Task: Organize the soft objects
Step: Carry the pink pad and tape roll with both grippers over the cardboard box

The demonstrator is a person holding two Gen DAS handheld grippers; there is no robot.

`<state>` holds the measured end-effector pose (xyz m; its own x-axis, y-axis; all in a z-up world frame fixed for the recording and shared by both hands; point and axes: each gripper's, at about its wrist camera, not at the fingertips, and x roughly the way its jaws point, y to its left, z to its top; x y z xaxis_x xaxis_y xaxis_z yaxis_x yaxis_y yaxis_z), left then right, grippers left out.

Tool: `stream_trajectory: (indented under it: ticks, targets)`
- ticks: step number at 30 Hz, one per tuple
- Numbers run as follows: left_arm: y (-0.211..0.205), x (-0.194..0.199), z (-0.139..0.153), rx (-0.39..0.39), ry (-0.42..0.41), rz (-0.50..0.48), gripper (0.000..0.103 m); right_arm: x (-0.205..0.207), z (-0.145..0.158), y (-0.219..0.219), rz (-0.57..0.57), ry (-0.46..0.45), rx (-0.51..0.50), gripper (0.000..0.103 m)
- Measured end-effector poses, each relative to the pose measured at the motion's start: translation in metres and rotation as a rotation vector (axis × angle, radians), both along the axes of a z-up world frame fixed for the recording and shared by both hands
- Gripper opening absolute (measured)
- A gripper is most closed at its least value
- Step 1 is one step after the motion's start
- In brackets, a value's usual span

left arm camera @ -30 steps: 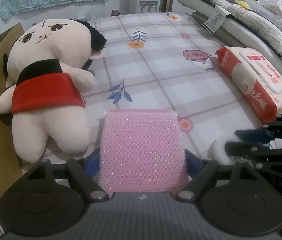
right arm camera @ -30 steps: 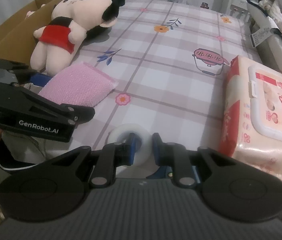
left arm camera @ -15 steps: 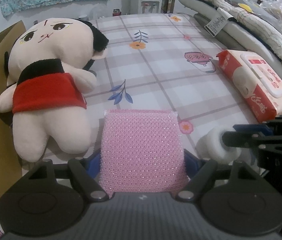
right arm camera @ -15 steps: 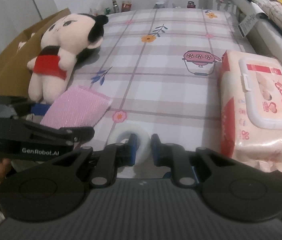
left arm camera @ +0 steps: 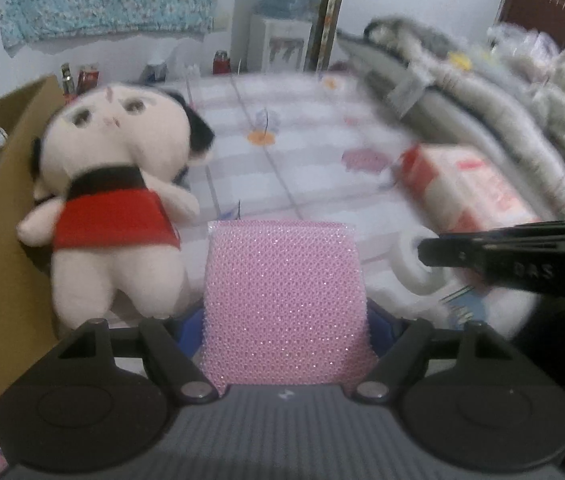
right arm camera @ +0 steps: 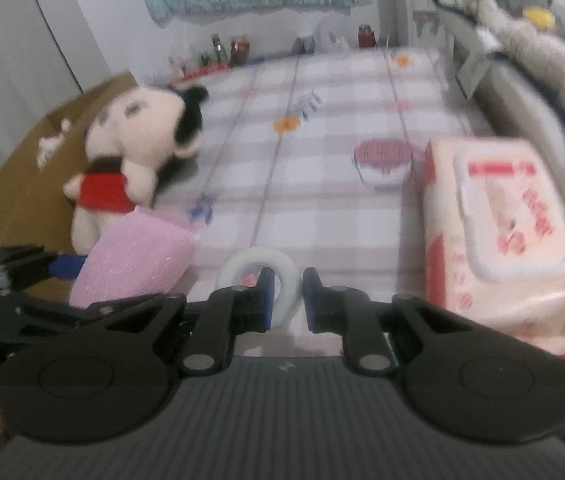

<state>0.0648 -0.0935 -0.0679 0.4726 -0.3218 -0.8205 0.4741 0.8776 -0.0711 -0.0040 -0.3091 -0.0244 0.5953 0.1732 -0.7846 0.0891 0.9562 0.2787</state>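
Pink mesh sponge sits clamped in the left gripper, whose jaws have just been closing — the nearly closed right gripper pinches a white tape roll's wall, near the wet-wipes pack on the right.

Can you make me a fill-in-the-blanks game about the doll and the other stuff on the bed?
1. The left gripper holds a sponge whose colour is ____.
2. The right gripper is pinching a white ____ of tape.
3. The doll wears a skirt whose colour is ____.
4. The pack of wipes lies on the ____ with the checked sheet.

Missing words: pink; roll; red; bed
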Motion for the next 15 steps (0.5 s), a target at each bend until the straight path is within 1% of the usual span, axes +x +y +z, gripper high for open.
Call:
stream_trajectory:
  ticks: [3, 5, 9, 11, 13, 15]
  targets:
    - [0.015, -0.012, 0.026, -0.054, -0.038, 0.005, 0.079, -0.001, 0.026, 0.004, 0.008, -0.057, 0.005, 0.014]
    - [0.031, -0.02, 0.047, -0.081, -0.082, 0.013, 0.079, 0.001, 0.046, 0.01, 0.024, -0.103, 0.005, 0.014]
    - [0.079, -0.033, 0.091, -0.119, -0.166, 0.065, 0.079, 0.014, 0.085, 0.03, 0.089, -0.194, 0.025, 0.014]
    - [0.107, -0.034, 0.11, -0.118, -0.202, 0.125, 0.079, 0.025, 0.104, 0.045, 0.133, -0.24, 0.049, 0.014]
    - [0.14, -0.03, 0.127, -0.113, -0.227, 0.219, 0.079, 0.042, 0.118, 0.063, 0.185, -0.281, 0.093, 0.014]
    - [0.171, -0.026, 0.137, -0.125, -0.229, 0.33, 0.079, 0.06, 0.128, 0.082, 0.238, -0.302, 0.134, 0.014]
